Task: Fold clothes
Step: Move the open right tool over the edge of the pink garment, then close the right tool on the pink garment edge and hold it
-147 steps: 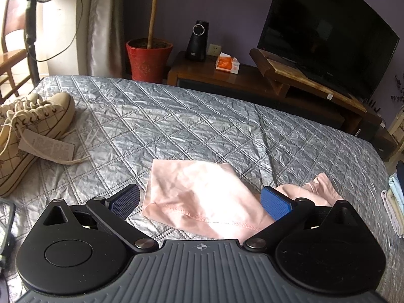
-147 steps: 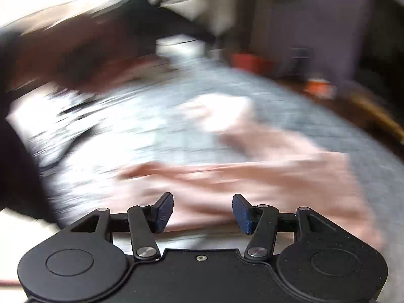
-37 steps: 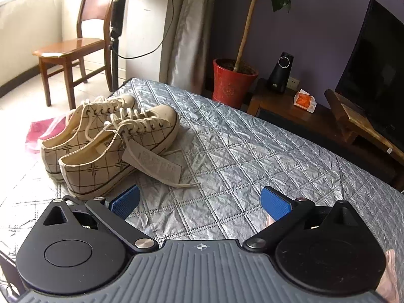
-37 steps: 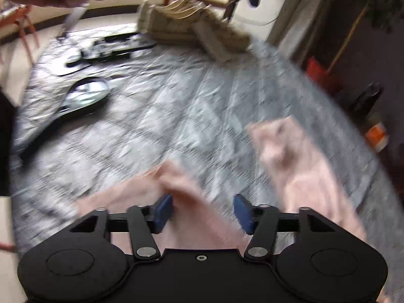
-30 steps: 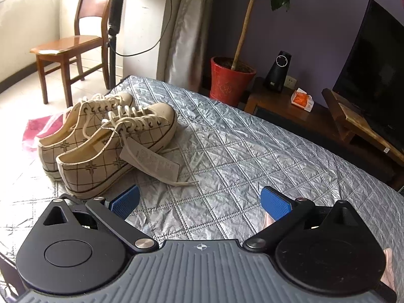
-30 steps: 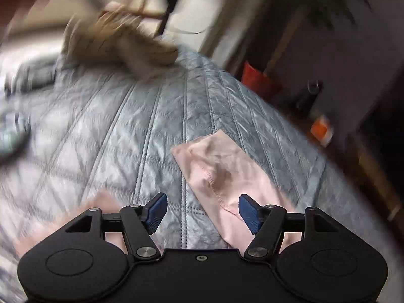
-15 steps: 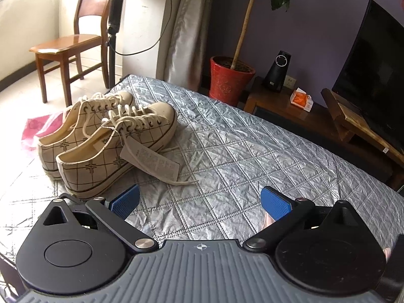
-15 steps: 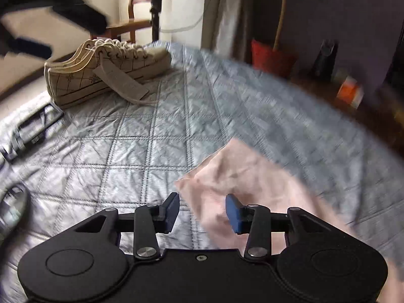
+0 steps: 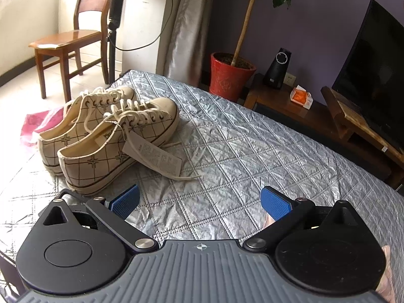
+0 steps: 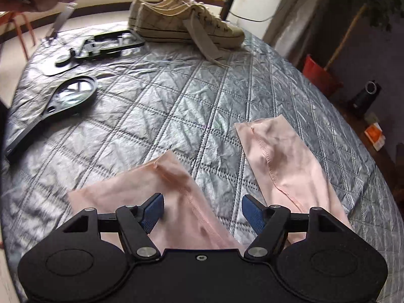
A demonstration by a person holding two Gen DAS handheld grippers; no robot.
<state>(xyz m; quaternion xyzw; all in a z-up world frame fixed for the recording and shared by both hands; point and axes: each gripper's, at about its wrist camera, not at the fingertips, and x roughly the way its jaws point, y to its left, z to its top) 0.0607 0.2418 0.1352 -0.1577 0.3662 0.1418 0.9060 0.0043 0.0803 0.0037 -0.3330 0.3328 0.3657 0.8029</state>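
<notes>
Right hand-held gripper (image 10: 201, 213), jaws just widened, hovers over the pink garment (image 10: 181, 197), nothing pinched. Left hand-held gripper (image 9: 200, 200) gapes empty too. The cloth looks light and floppy; its stitched hem nearest the sneakers (image 10: 186, 22) seems the best bite, with bare quilted bed (image 10: 176, 96) between them.

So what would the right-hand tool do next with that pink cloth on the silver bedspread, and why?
Probably lower the right gripper and close on the near flap of the pale pink garment. Its fingers have just been opening and stand apart over that flap without pinching it, and the garment lies in two spread flaps on the silver quilted cover, so nothing is folded yet.
</notes>
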